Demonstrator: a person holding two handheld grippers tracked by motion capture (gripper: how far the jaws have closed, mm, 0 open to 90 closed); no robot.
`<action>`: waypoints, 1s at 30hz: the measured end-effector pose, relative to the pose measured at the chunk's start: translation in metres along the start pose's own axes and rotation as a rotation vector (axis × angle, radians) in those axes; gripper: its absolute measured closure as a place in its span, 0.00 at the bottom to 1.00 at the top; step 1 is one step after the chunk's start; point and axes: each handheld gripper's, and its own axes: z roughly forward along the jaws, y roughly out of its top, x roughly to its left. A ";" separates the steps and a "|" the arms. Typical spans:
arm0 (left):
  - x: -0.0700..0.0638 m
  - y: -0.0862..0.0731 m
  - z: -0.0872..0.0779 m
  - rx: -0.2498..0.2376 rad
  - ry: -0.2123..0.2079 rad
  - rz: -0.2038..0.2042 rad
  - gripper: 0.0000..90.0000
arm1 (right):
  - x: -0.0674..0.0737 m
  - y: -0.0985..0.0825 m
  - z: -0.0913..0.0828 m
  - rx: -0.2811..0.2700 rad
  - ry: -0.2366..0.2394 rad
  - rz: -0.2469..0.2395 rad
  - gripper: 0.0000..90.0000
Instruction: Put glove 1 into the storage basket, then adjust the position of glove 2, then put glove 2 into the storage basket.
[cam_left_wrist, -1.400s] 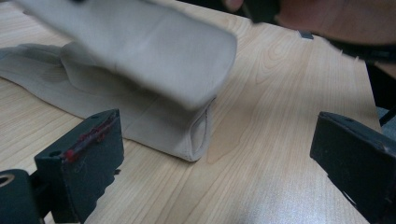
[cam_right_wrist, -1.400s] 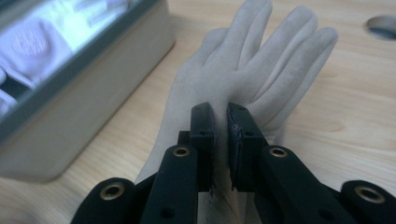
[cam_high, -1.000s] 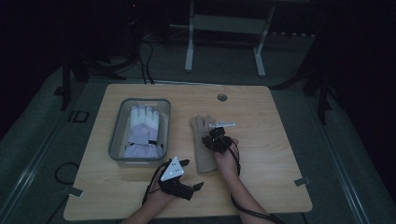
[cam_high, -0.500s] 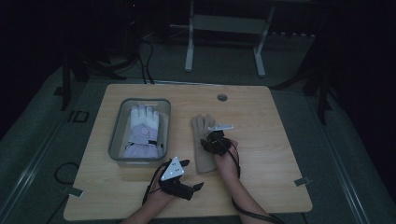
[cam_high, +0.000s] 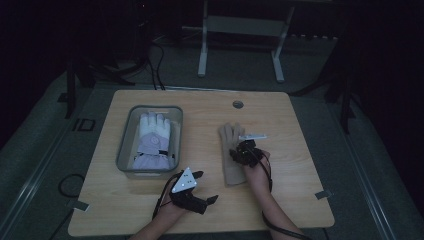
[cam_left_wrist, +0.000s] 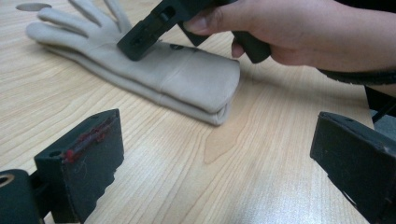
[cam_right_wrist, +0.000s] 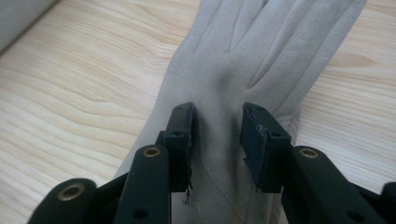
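Observation:
A beige glove (cam_high: 227, 136) lies flat on the wooden table (cam_high: 300, 165), fingers pointing away from me. My right gripper (cam_high: 239, 153) presses down on the back of the beige glove (cam_right_wrist: 261, 42). In the right gripper view its jaws (cam_right_wrist: 217, 135) stand narrowly apart with a ridge of fabric pinched between them. My left gripper (cam_high: 206, 186) hovers open near the table's front edge, left of the glove's cuff and apart from it. In the left gripper view its jaws (cam_left_wrist: 219, 140) stand wide over bare wood, facing the glove's cuff (cam_left_wrist: 187, 79) and the right gripper (cam_left_wrist: 135, 44).
A grey tray (cam_high: 125, 145) at the left of the table holds a white and lavender glove (cam_high: 152, 137). A round cable hole (cam_high: 238, 104) sits near the far edge. Cables trail from both grippers over the front edge.
The right gripper has shifted slightly on the beige glove and settled onto its back. The left gripper has stayed put.

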 end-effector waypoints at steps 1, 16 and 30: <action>0.000 0.000 0.000 0.003 0.003 0.002 0.03 | -0.003 0.000 -0.001 0.003 -0.007 0.001 0.71; 0.000 0.002 0.003 0.047 0.023 0.001 0.03 | -0.019 0.010 -0.033 -0.046 0.096 0.015 0.33; 0.001 0.004 0.006 0.071 0.031 -0.005 0.03 | -0.039 0.007 -0.062 -0.111 0.156 -0.076 0.16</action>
